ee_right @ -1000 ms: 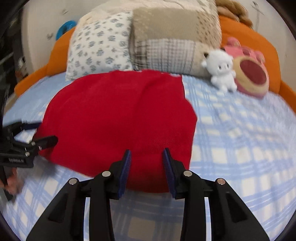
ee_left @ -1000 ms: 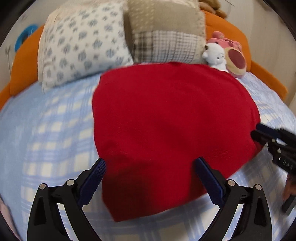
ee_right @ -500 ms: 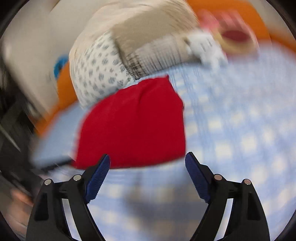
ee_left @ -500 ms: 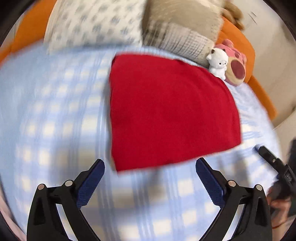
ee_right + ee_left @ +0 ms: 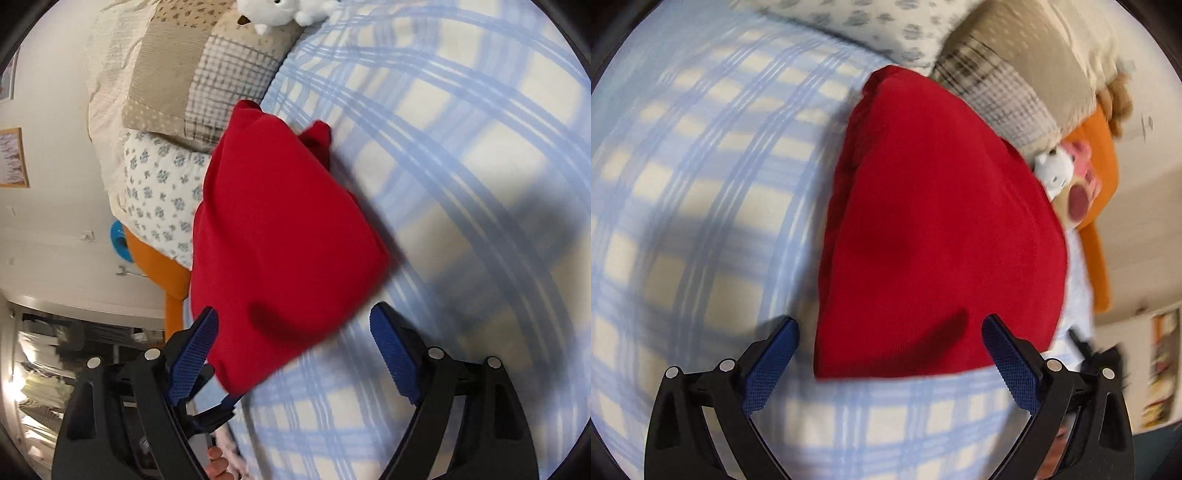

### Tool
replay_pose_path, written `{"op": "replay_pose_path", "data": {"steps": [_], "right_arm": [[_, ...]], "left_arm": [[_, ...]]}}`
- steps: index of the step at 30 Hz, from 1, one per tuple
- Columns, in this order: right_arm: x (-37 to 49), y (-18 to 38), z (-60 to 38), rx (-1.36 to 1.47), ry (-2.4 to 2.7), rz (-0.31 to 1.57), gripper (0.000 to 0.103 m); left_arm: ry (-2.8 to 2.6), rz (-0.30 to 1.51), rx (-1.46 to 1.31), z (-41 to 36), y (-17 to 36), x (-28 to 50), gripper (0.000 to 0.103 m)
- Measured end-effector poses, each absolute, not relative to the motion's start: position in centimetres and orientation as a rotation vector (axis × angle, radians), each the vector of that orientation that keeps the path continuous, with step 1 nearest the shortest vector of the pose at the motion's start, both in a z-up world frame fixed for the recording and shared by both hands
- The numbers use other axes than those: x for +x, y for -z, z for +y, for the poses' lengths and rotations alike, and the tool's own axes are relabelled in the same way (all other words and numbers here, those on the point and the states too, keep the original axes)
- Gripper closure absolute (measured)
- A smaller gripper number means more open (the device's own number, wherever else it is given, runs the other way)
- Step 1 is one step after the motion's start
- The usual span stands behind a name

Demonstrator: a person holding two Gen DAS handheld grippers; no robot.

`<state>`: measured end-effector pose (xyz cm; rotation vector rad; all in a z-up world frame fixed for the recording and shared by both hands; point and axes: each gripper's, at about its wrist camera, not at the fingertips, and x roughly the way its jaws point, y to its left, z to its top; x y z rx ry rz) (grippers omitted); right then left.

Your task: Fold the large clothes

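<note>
Red garment (image 5: 938, 236), folded into a compact block, lies mid-frame on the checked bed (image 5: 701, 206) so it stays flat, while the left claw (image 5: 890, 354) and right claw (image 5: 291, 347) gape wide, holding nothing.

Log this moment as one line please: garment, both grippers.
folded red fabric garment: flat on blue-and-cream checked bedsheet | left gripper: open, empty | right gripper: open, empty

Bare checked bedsheet (image 5: 701, 206) open beside red garment (image 5: 934, 236), pillows (image 5: 207, 74) and plush toys (image 5: 1067, 177) crowding its far edge
</note>
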<state>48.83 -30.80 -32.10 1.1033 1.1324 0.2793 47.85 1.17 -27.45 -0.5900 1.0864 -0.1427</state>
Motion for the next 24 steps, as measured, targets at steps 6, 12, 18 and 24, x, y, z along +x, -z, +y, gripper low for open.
{"op": "replay_pose_path", "data": {"steps": [6,12,18,24], "right_arm": [[52.7,33.2,-30.2,1.085,-0.325,1.163,0.019],[55.9,33.7,-30.2,1.073,-0.343,1.242,0.018],[57.7,33.9,-30.7,1.012,-0.419,1.406,0.023],[59.6,32.7,-29.2,0.775,-0.445,1.426,0.024]], "left_arm": [[0.260,1.073,-0.546,0.4,27.2,50.6,0.003],[0.391,1.169,-0.598,0.6,27.3,55.1,0.003],[0.445,1.300,-0.540,-0.3,27.3,58.7,0.003],[0.433,1.276,-0.484,-1.4,27.3,59.4,0.003]]}}
